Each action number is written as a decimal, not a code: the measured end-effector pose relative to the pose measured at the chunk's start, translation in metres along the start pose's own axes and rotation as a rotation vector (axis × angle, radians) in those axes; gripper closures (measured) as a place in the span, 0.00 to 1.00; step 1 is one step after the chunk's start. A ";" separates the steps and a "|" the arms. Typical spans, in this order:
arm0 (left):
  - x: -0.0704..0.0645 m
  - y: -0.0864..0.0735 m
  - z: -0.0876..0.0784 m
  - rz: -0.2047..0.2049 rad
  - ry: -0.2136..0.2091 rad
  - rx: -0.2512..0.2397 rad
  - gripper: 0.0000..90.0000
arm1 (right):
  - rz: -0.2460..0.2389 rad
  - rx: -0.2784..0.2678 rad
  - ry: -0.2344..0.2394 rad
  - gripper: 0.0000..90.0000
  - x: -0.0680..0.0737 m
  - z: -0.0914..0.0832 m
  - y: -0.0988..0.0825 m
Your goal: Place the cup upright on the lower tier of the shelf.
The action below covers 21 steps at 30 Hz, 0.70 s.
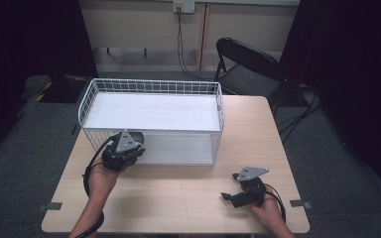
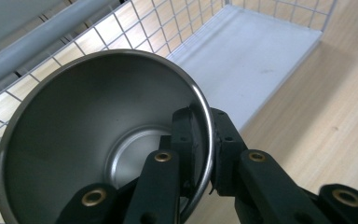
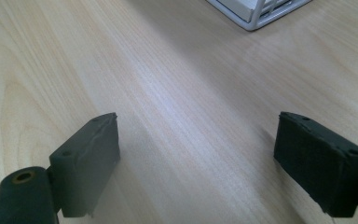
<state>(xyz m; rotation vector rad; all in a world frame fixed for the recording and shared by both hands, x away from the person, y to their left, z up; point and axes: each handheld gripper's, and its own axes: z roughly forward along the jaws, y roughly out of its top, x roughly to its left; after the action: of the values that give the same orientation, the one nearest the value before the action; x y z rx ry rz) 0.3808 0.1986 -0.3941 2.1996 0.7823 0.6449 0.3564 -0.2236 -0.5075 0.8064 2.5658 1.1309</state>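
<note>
One round, shiny steel bowl (image 2: pixel 98 135), rim pinched by left gripper (image 2: pixel 205 144) at near-left corner of one white wire basket (image 1: pixel 151 87); right gripper (image 3: pixel 198 158), jaws spread, near table's (image 1: pixel 188 193) near-right corner.

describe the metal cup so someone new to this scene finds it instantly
Start at the white wire rack on the wooden table. By its front left corner, the left gripper pinches a shiny steel cup by the rim, one jaw inside, one outside. It is the only round, mirror-bright object among flat wood and white mesh.
</note>
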 end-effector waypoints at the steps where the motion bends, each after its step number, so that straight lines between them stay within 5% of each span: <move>1: 0.001 0.002 0.000 -0.002 0.011 -0.004 0.92 | 0.000 0.000 0.000 0.15 0.000 0.000 0.000; 21: 0.000 0.005 0.013 -0.003 0.044 -0.013 0.92 | 0.000 0.000 0.000 0.15 0.000 0.000 0.000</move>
<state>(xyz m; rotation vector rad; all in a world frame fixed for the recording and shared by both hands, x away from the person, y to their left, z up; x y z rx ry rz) 0.3911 0.1900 -0.3981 2.1783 0.8022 0.6973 0.3564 -0.2236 -0.5075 0.8060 2.5656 1.1315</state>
